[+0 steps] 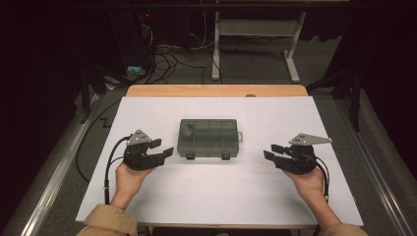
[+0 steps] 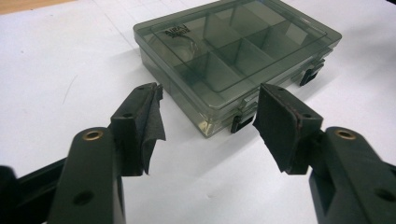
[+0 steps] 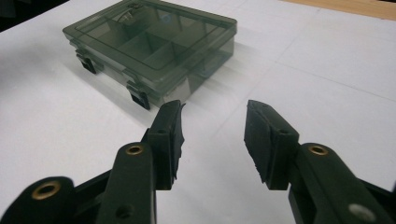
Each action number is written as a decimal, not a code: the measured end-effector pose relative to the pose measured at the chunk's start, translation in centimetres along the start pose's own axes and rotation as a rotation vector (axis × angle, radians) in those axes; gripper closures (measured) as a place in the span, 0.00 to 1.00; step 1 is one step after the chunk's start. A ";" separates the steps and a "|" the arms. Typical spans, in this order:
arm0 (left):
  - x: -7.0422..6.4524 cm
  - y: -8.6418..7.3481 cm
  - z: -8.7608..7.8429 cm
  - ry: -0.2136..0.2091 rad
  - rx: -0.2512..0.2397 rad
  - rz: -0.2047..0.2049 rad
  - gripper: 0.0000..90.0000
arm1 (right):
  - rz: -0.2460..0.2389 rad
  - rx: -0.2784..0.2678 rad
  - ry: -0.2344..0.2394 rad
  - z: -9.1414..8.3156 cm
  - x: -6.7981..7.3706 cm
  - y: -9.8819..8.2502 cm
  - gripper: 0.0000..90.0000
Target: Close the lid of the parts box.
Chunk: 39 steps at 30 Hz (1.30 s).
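A smoky grey see-through compartment box lies with its lid down in the middle of the white sheet, its two black latches facing me. A small item lies in its far left compartment. My left gripper rests in a hand to the left of the box, jaws open and empty, pointing at it. In the left gripper view the box lies just beyond the open left gripper. My right gripper is held to the right of the box, also open and empty. The right gripper view shows the box ahead of the right gripper, to its left.
A white sheet covers most of the wooden table. Bare sheet surrounds the box on all sides. Beyond the table's far edge are a dark floor with cables and a white desk frame.
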State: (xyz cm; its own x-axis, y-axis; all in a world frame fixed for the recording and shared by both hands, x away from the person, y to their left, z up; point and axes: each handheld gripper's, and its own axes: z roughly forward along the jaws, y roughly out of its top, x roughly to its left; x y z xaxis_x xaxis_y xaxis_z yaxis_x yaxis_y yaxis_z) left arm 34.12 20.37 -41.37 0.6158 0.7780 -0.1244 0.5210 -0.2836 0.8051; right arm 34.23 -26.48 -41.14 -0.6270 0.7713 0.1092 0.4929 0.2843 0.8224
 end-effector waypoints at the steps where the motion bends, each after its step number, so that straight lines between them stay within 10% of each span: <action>1: 0.0 -0.2 -0.1 0.003 -0.004 -0.002 0.44 | 0.001 -0.006 -0.004 -0.3 -0.2 -0.3 0.61; 39: 0.4 -5.6 -3.5 0.048 -0.079 -0.058 0.41 | 0.049 -0.126 -0.093 -5.9 -1.0 -6.9 0.45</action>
State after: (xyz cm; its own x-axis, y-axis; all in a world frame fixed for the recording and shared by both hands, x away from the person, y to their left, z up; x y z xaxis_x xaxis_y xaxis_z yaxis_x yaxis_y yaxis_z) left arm 29.39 24.26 -43.89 0.5560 0.8182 -0.1463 0.5055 -0.1932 0.8409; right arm 27.87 -32.58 -43.59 -0.5429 0.8334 0.1033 0.4381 0.1761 0.8815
